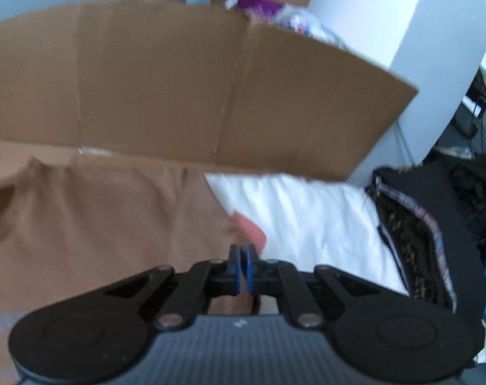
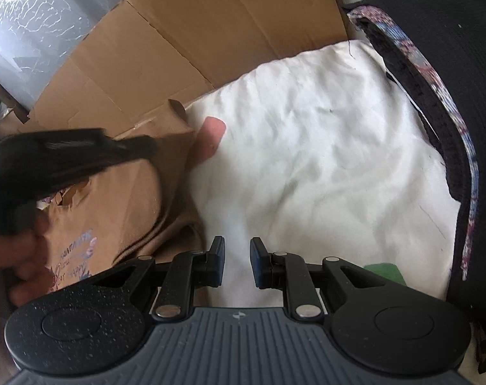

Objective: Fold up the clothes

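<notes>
A brown T-shirt (image 1: 92,224) lies spread on the white sheet (image 1: 313,224), its neck hole at the far left. My left gripper (image 1: 242,253) is shut, and the shirt's right edge puckers up into its blue pads, with brown cloth showing under the jaws. In the right wrist view that gripper is a dark blur (image 2: 60,160) over the shirt (image 2: 121,211), which has a printed motif (image 2: 76,256), and a hand (image 2: 15,256) holds it. My right gripper (image 2: 237,252) stands open just over the white sheet (image 2: 323,160), right of the shirt, with nothing between its fingers.
A large cardboard flap (image 1: 178,89) stands behind the shirt. A black garment with patterned trim (image 2: 451,112) borders the sheet on the right. A salmon patch (image 1: 251,227) lies by the shirt's edge and a green patch (image 2: 384,272) near my right gripper. A white pillar (image 1: 387,22) rises behind.
</notes>
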The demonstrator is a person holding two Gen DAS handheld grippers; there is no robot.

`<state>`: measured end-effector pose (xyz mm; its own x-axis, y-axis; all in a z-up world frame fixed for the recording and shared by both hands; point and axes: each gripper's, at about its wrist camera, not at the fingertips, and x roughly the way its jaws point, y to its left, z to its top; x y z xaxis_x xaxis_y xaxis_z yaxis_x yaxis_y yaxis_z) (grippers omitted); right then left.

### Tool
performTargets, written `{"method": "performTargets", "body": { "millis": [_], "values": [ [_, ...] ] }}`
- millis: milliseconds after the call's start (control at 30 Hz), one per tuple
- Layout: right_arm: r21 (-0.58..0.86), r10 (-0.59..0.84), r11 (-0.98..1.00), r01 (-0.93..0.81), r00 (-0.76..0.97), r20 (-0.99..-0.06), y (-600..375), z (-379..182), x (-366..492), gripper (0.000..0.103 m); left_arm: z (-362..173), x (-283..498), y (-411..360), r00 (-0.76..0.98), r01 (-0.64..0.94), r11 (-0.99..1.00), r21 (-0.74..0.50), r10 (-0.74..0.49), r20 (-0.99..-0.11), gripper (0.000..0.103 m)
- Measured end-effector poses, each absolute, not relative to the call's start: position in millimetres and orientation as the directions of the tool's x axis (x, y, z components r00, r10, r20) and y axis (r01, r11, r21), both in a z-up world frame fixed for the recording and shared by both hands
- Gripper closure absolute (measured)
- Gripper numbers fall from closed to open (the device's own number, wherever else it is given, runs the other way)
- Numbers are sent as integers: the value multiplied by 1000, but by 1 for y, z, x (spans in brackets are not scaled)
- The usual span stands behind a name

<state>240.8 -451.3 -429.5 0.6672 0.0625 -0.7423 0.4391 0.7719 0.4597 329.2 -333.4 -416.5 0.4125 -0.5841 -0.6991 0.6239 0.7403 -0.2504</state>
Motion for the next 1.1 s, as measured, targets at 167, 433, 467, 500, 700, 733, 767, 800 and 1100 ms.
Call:
{"method": "performTargets", "body": {
  "millis": [167, 433, 467, 500, 700, 733, 767, 800, 1100],
  "values": [
    [461, 62, 775, 432, 674, -736, -449, -427, 243, 82, -390, 348, -302, 445, 619, 749, -236, -582, -681, 99],
    [454, 59, 787, 418, 682, -729, -447, -425, 250, 82, -391, 382, -261, 500, 551, 811, -195, -508, -701, 99],
    [454, 58, 788, 416, 683, -728, -447, -425, 251, 82, -395, 386, -256, 504, 542, 818, -190, -498, -706, 99],
    [452, 56, 790, 414, 685, -726, -447, -425, 253, 82, -399, 389, -252, 507, 533, 825, -186, -488, -711, 99],
    [452, 45, 791, 412, 698, -715, -446, -422, 261, 82, -440, 408, -229, 504, 470, 865, -174, -425, -752, 94],
    [448, 43, 795, 408, 700, -713, -445, -422, 263, 82, -445, 409, -226, 506, 464, 868, -176, -423, -752, 88],
    [444, 42, 799, 405, 699, -714, -444, -421, 265, 82, -450, 411, -223, 509, 458, 871, -178, -421, -751, 86],
    [441, 41, 802, 403, 699, -714, -444, -421, 267, 82, -453, 412, -220, 512, 453, 873, -181, -421, -749, 81],
    [413, 10, 814, 409, 701, -713, -449, -415, 292, 82, -474, 425, -202, 477, 466, 838, -283, -507, -718, 57]
  ]
}}
